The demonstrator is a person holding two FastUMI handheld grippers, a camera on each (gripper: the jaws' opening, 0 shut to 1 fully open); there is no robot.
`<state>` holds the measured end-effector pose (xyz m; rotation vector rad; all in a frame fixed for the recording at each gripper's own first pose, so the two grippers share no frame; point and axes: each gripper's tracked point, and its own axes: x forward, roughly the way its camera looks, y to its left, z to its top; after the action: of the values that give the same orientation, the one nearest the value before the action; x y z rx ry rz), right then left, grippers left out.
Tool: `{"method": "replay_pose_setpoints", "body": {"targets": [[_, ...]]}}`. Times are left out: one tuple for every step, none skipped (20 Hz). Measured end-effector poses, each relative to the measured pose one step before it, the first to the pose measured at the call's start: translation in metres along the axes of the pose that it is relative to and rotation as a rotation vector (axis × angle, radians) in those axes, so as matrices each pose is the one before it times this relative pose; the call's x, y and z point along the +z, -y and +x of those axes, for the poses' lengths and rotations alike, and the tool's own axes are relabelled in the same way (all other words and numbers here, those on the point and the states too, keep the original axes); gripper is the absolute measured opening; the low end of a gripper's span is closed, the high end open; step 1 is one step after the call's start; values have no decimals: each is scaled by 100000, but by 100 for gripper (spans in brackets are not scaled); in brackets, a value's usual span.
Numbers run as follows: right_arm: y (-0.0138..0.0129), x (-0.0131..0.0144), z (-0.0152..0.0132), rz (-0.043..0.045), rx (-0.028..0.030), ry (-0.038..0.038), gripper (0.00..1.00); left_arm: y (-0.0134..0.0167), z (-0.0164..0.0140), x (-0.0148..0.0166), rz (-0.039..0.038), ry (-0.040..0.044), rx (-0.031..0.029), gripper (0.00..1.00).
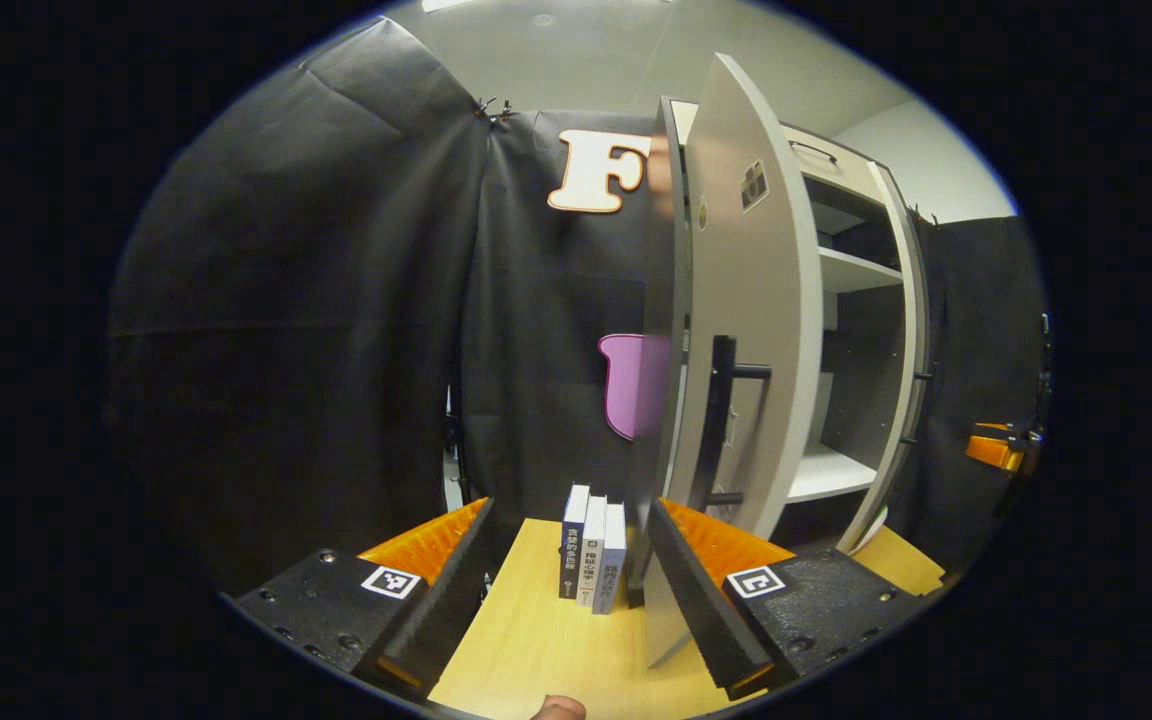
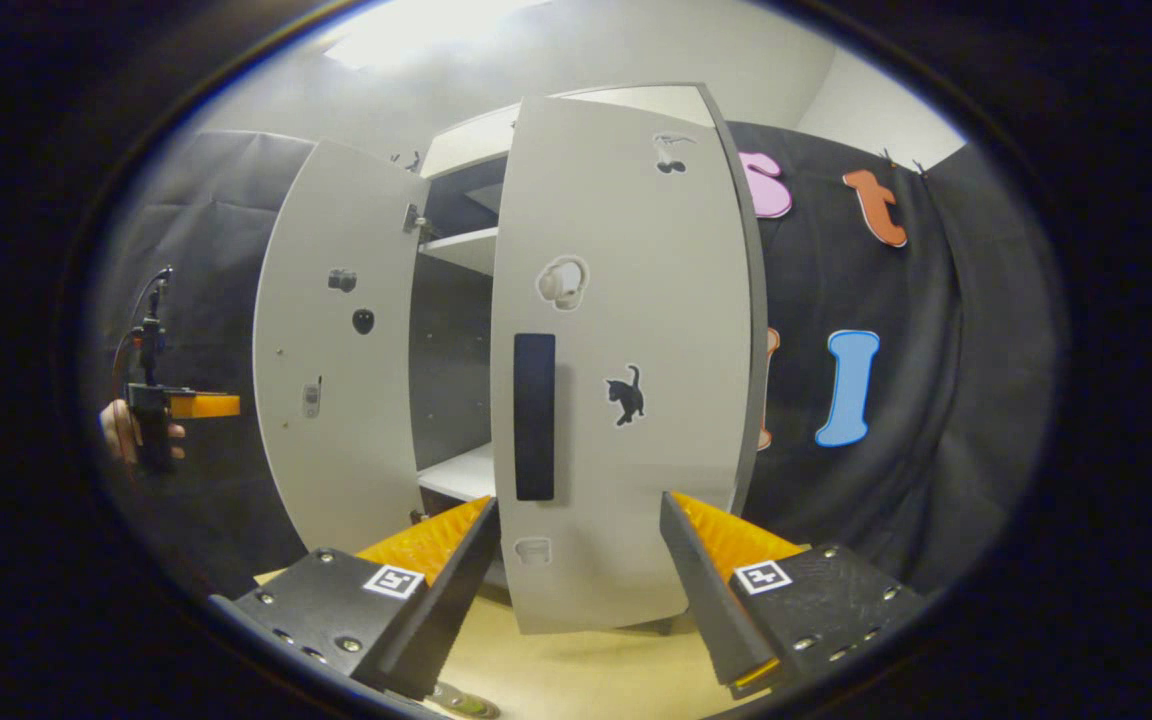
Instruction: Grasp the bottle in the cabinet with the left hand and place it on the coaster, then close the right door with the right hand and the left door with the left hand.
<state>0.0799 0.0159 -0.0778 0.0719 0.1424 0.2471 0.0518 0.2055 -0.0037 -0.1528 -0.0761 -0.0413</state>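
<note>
My left gripper view catches three upright books (image 1: 593, 548) on the pale wooden tabletop (image 1: 546, 640), and the grey left cabinet door (image 1: 751, 330) edge-on with its black bar handle (image 1: 721, 420). Bare white shelves (image 1: 826, 470) show inside.

My right gripper view faces the grey right cabinet door (image 2: 626, 360) with a dark handle (image 2: 534, 415) and cat sticker (image 2: 626, 394), nearly closed. The left door is swung wide. Far left, a hand (image 2: 121, 432) holds my other tool.

Left gripper (image 1: 568, 560) fingers spread apart, holding nothing. Right gripper (image 2: 576, 545) likewise apart, empty, close to the right door. I can't make out the bottle or coaster.
</note>
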Motion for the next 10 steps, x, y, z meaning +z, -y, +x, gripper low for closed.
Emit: {"method": "replay_pose_setpoints", "body": {"targets": [[15,-35,-321,345,-221,118,97,-244,467,3,208,-154,-250,96],[107,70,-315,438,-499,303,97,-335,531,-106,633,-288,121,96],[130,-85,-286,466,-566,8,97,-261,436,88,588,-20,250,96],[217,-80,-209,566,-938,-237,95,-185,504,68,536,44,19,96],[249,-102,-327,226,-886,76,95,-80,370,114,66,145,123,96],[149,17,-195,-117,-739,328,97,146,529,226,-348,457,-592,96],[83,-71,-103,-288,-685,-61,97,345,415,301,-499,428,-674,96],[89,-42,-143,-193,-440,-248,99,396,327,310,-988,600,-1090,98],[161,-24,-108,125,-346,-55,97,566,329,446,-928,605,-1262,94],[81,222,-81,362,-307,431,97,647,325,394,-410,765,-1766,96]]}}
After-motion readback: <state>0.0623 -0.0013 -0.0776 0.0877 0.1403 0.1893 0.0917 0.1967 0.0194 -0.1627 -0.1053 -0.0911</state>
